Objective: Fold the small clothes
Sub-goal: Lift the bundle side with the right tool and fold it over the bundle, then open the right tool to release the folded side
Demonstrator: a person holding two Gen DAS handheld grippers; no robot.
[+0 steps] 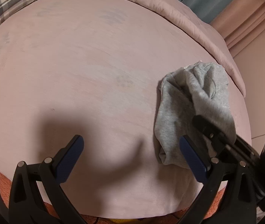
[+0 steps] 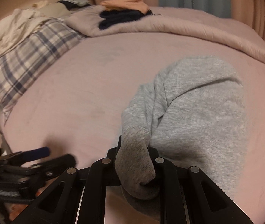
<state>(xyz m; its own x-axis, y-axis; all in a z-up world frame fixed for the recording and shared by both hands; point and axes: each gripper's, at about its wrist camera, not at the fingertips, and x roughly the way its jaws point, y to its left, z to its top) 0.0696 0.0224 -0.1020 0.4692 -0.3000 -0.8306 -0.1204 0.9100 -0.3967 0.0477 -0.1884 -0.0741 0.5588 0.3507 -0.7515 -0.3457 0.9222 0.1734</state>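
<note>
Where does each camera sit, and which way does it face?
Left wrist: on the left gripper, angled down at the pink bed sheet; its open blue-padded fingers show.
Right wrist: on the right gripper, facing the bed's far end; its black fingers pinch the grey garment.
Shared: garment, sheet, plaid pillow, and each other's gripper.

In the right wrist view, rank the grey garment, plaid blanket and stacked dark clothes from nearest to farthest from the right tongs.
1. Grey garment: clamped in the right tongs, trailing right.
2. Plaid blanket: left, mid-bed.
3. Dark clothes: far edge, on the folded-back comforter.
</note>
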